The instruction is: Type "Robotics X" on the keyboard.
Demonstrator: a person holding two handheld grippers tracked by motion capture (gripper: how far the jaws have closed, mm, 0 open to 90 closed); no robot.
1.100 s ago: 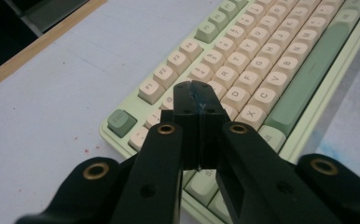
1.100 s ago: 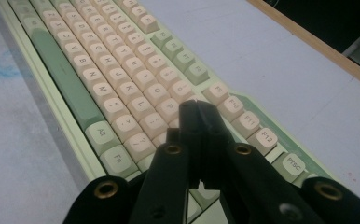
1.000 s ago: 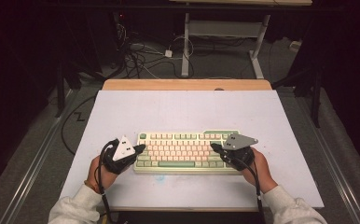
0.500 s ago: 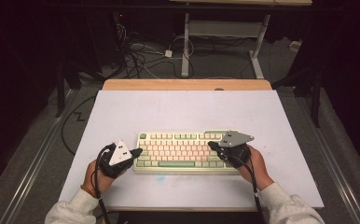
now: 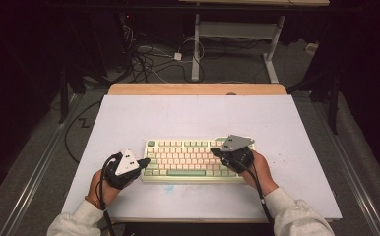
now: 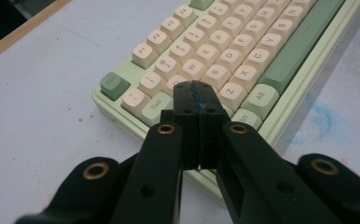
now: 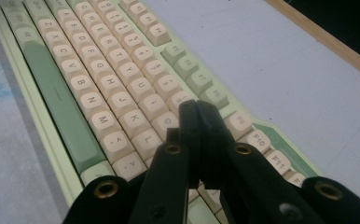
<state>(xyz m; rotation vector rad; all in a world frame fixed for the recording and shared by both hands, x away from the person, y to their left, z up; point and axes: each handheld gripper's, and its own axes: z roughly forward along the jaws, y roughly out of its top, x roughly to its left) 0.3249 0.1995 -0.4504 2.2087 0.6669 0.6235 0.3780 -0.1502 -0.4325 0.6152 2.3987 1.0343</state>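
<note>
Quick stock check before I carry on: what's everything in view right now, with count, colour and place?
keyboard: one, pale green case with cream keys and green space bar, near middle of the mat
mat: one, pale lilac-white with faint red and blue stains, covering the table
table: one, wood edge showing at the far side
cables: a black and white tangle on the floor beyond the table
frame: one, white metal, on the floor behind
left gripper: one, black, jaws shut, over the keyboard's left end
right gripper: one, black, jaws shut, over the keyboard's right end
sleeves: two, white, at the near edge
</note>
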